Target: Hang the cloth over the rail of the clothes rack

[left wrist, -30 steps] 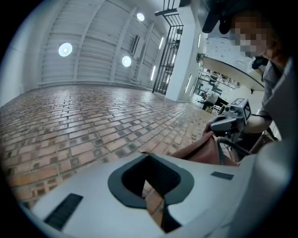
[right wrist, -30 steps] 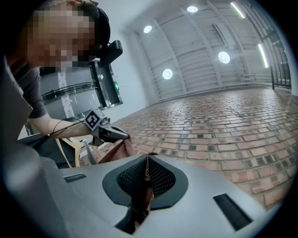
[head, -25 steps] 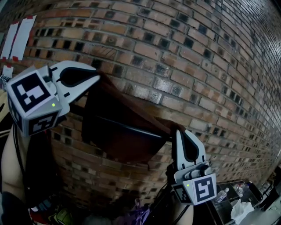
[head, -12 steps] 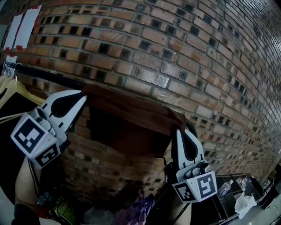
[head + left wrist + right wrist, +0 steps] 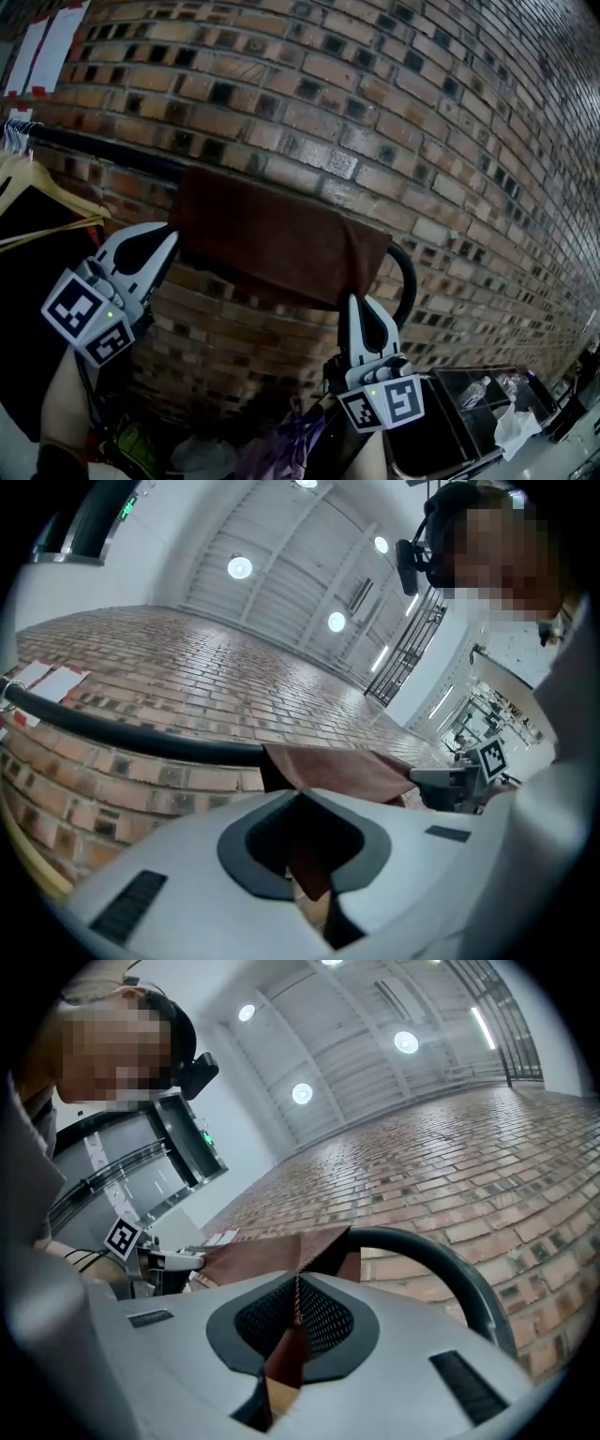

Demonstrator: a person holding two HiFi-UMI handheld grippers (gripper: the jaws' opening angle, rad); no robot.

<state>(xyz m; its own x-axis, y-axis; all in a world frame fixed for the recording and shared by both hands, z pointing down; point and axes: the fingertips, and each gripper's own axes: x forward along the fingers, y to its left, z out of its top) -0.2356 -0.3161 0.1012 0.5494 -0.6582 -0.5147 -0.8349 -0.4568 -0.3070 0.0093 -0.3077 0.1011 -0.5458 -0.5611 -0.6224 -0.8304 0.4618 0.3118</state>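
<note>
Brick wall (image 5: 394, 103) behind; cloth (image 5: 272, 239) draped over rail (image 5: 103, 150).

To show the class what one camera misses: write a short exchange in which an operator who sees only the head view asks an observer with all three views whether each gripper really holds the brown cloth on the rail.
Operator: In the head view the left gripper sits at the left edge of the cloth. Is it gripping it?
Observer: Yes. The left gripper view shows its fingers shut on a fold of the cloth, which runs up from them onto the rail.
Operator: And the other side?
Observer: The right gripper view shows the right gripper with its fingers pressed together on the cloth's edge, beside the rail's curved end.
</note>
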